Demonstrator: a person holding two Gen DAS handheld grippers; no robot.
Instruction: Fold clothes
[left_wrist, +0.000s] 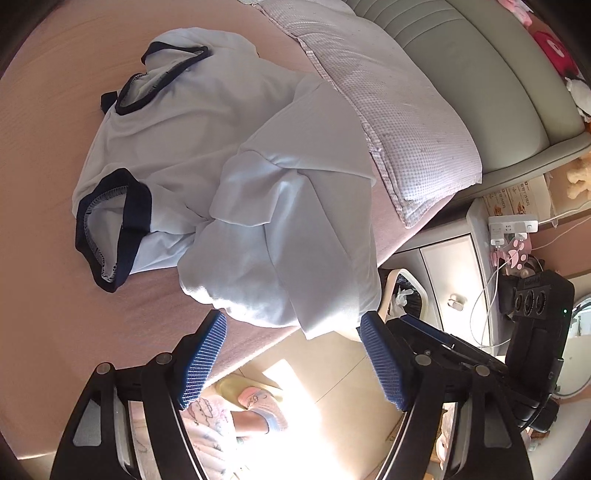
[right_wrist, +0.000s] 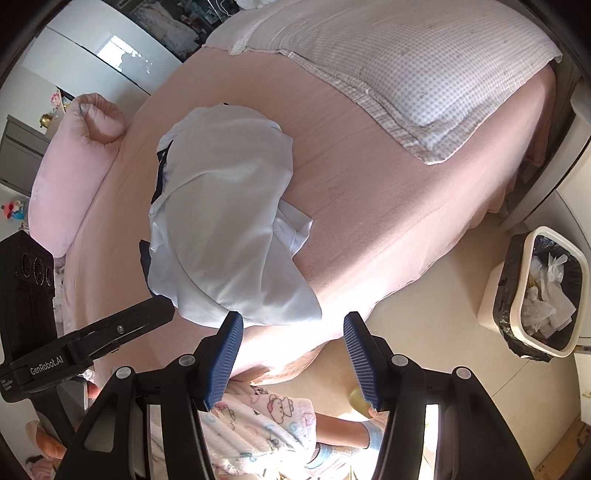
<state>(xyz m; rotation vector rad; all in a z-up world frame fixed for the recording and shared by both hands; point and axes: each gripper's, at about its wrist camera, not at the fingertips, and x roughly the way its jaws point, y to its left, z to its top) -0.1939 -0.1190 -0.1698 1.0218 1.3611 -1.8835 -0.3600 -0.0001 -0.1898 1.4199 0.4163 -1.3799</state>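
One shirt (right_wrist: 225, 221), collar far, hem near.

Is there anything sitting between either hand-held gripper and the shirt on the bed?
Nothing visible. Both the left hand-held gripper and right hand-held gripper are open just short of the shirt's near edge, with only bare bed sheet between.

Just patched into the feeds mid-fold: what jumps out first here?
A pale blue shirt with navy trim lies crumpled on the pink bed, its hem near the edge closest to both grippers. The left gripper and right gripper hover open just short of it. A checked pillow sits beyond, and a lined bin stands on the floor.
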